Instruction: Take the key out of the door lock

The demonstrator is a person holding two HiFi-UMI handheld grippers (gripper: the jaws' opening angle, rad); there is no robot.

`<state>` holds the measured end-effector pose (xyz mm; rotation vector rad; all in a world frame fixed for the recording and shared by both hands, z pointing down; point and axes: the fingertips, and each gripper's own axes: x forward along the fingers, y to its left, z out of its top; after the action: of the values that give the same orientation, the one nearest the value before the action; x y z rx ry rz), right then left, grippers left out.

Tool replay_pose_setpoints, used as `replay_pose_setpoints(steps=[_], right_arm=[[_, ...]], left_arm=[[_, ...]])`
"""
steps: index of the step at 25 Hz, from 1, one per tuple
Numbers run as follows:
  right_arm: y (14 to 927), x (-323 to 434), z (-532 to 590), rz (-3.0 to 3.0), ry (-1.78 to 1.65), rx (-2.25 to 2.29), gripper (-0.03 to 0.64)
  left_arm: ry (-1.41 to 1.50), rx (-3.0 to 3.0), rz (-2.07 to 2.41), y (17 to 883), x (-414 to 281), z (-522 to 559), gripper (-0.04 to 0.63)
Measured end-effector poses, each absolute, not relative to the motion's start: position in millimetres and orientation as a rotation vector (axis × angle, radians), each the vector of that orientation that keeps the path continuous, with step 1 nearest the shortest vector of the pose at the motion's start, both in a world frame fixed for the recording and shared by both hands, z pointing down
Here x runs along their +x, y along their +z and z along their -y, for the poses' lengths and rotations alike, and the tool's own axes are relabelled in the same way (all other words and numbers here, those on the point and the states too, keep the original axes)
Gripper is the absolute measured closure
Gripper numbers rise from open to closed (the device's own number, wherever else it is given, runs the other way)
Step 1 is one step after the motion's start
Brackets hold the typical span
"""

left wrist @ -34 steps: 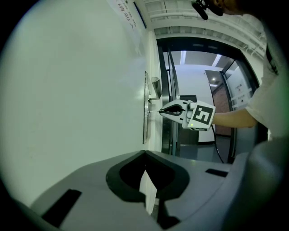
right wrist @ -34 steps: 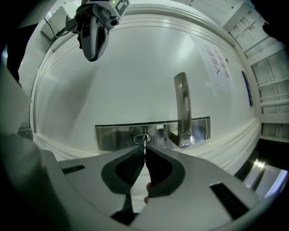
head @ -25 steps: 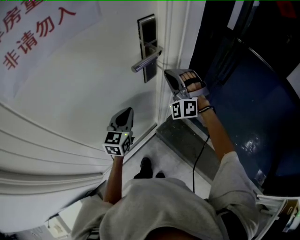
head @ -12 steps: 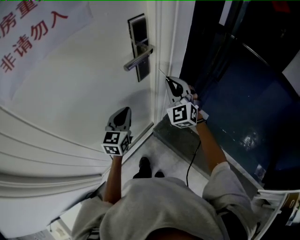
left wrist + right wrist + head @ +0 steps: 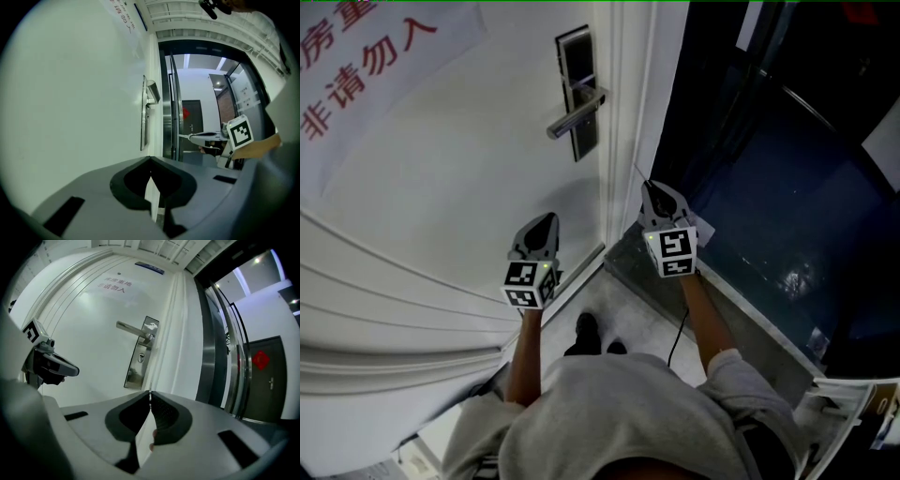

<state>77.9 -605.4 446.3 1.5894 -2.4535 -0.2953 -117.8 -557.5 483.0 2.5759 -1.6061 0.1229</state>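
Observation:
The silver lock plate (image 5: pixel 577 90) with its lever handle (image 5: pixel 574 114) is on the white door (image 5: pixel 441 178). In the right gripper view the keyhole (image 5: pixel 140 358) on the plate (image 5: pixel 138 356) has nothing in it. My right gripper (image 5: pixel 649 187) hangs below and right of the lock, by the door edge. It is shut on a thin metal key (image 5: pixel 150 397) that pokes out of its tip (image 5: pixel 640 174). My left gripper (image 5: pixel 547 219) is lower on the door face, shut and holding nothing (image 5: pixel 151 163).
The door stands ajar next to a dark glass panel (image 5: pixel 787 187) and a metal threshold (image 5: pixel 675 281). A paper notice with red characters (image 5: pixel 366 56) hangs on the door at upper left. The person's shoes (image 5: pixel 591 337) stand on the grey floor.
My right gripper has drawn back from the lock plate, down and toward the person, turning upright, with the key in its tip. The left gripper has barely moved.

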Motion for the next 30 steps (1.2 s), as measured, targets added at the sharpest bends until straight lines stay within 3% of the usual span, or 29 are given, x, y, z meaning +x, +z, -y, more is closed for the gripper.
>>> replay_pose_setpoints(steps=[13, 30], right_arm=[[486.8, 101.1, 568.3, 2.432, -0.081, 1.723, 0.588], [485.1, 94.6, 564.3, 2.447, -0.093, 1.69, 0.588]], left_arm=[[0.12, 2.554, 1.614, 491.5, -117.5, 557.0, 0.578], [0.124, 2.552, 1.609, 496.5, -111.3, 554.1, 0.579]])
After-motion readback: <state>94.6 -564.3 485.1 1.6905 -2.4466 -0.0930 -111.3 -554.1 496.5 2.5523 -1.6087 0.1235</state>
